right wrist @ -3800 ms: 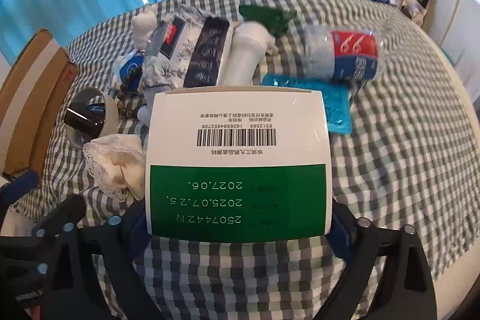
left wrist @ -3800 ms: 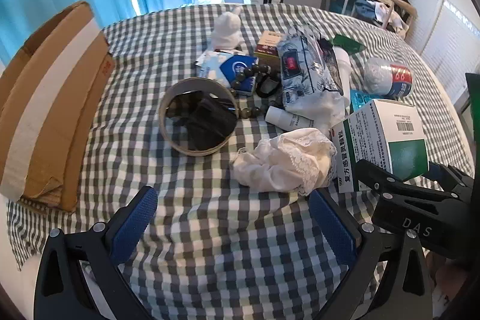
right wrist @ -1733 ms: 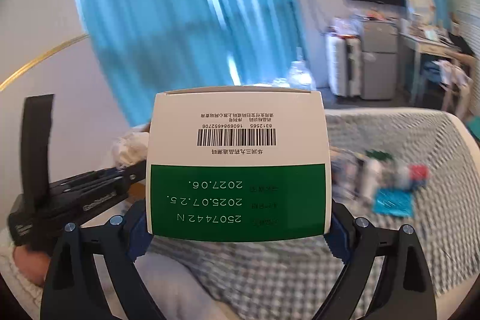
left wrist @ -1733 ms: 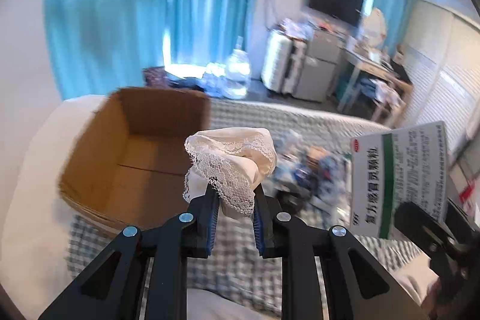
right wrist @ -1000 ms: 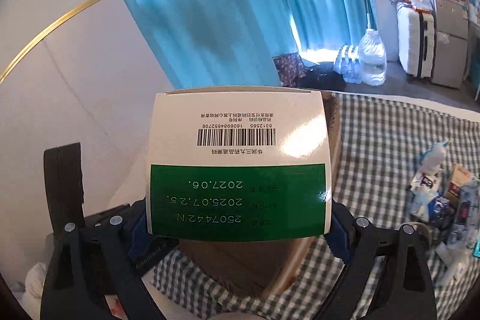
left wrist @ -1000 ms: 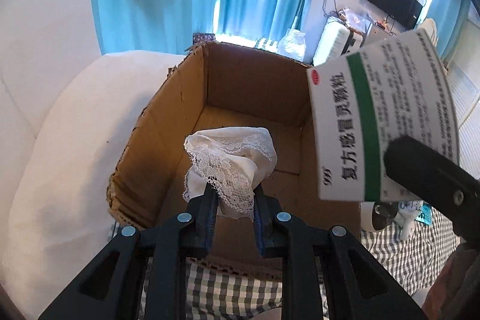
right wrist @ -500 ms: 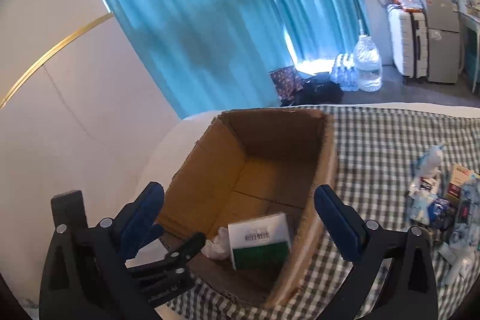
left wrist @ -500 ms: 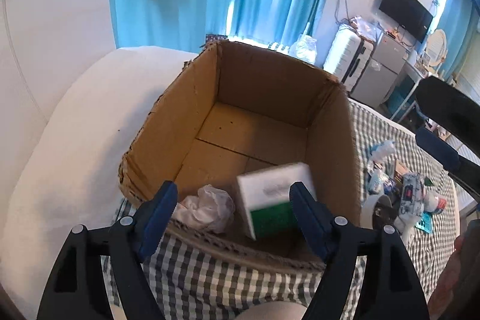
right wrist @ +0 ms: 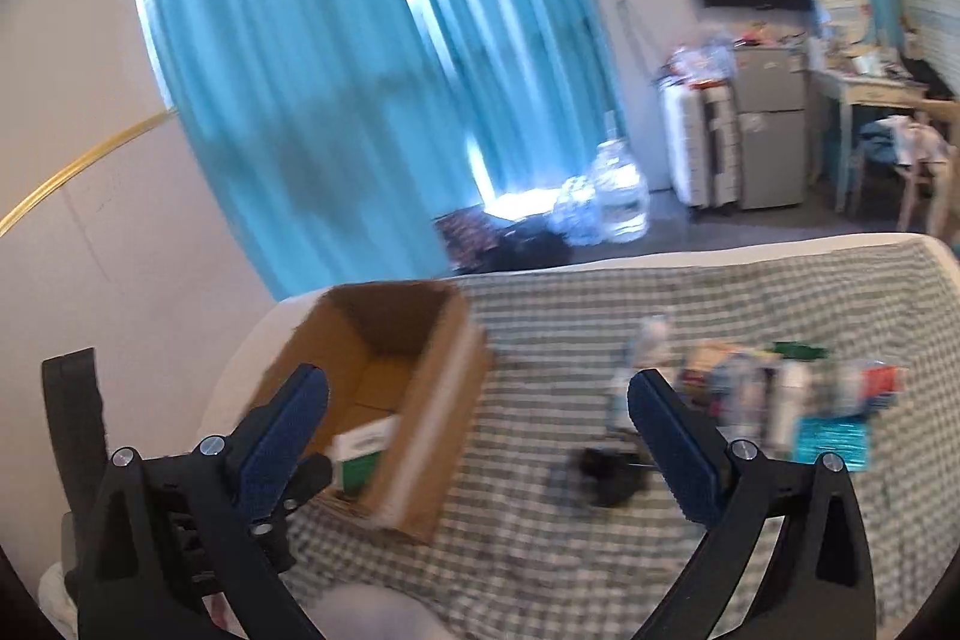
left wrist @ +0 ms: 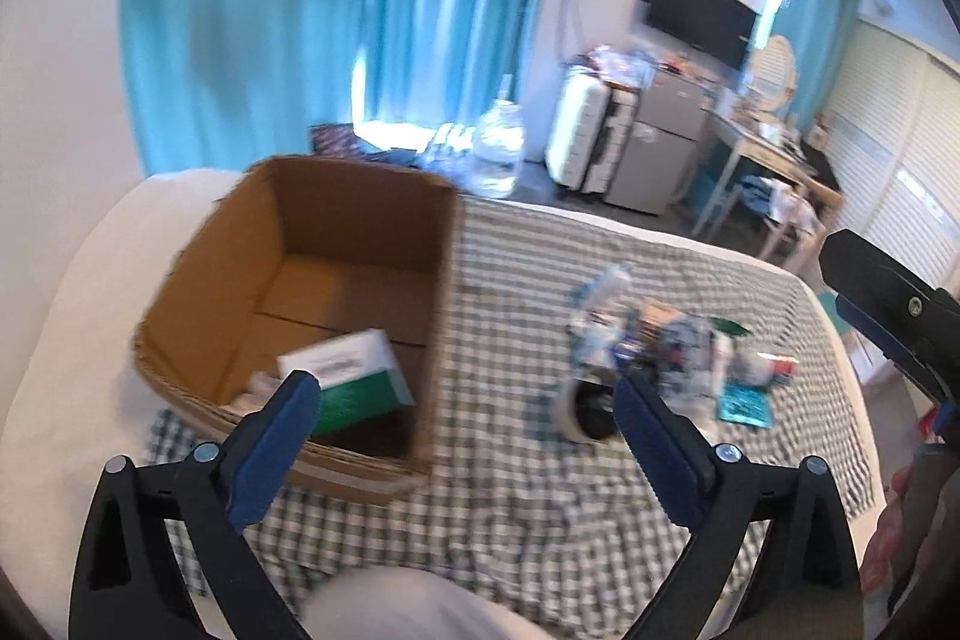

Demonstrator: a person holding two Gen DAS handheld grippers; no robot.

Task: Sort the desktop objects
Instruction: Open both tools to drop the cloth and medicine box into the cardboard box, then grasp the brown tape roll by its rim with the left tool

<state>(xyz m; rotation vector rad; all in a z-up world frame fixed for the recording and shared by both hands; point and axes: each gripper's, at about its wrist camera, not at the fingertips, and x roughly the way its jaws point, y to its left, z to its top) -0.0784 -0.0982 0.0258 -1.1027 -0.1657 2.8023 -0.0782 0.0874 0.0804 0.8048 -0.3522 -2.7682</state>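
Medicine box (left wrist: 354,379) sits in the cardboard box (left wrist: 360,196); left tool (left wrist: 456,430) and right tool (right wrist: 474,436) spread wide, empty. Best approach the clutter (left wrist: 660,340) squarely, one item each.

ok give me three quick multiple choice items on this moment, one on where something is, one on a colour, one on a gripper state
1. Where is the green and white medicine box?
A. on the checked cloth
B. inside the cardboard box
C. in the right gripper

2. What colour are the curtains?
A. turquoise blue
B. red
C. white

3. How does the left gripper stand?
A. shut on a lace cloth
B. shut on the medicine box
C. open, holding nothing

Answers:
1 B, it lies on the floor of the cardboard box, near the front wall.
2 A, the drapes behind the bed are bright turquoise in both views.
3 C, its blue pads are spread wide with only the scene between them; the right gripper is open too.
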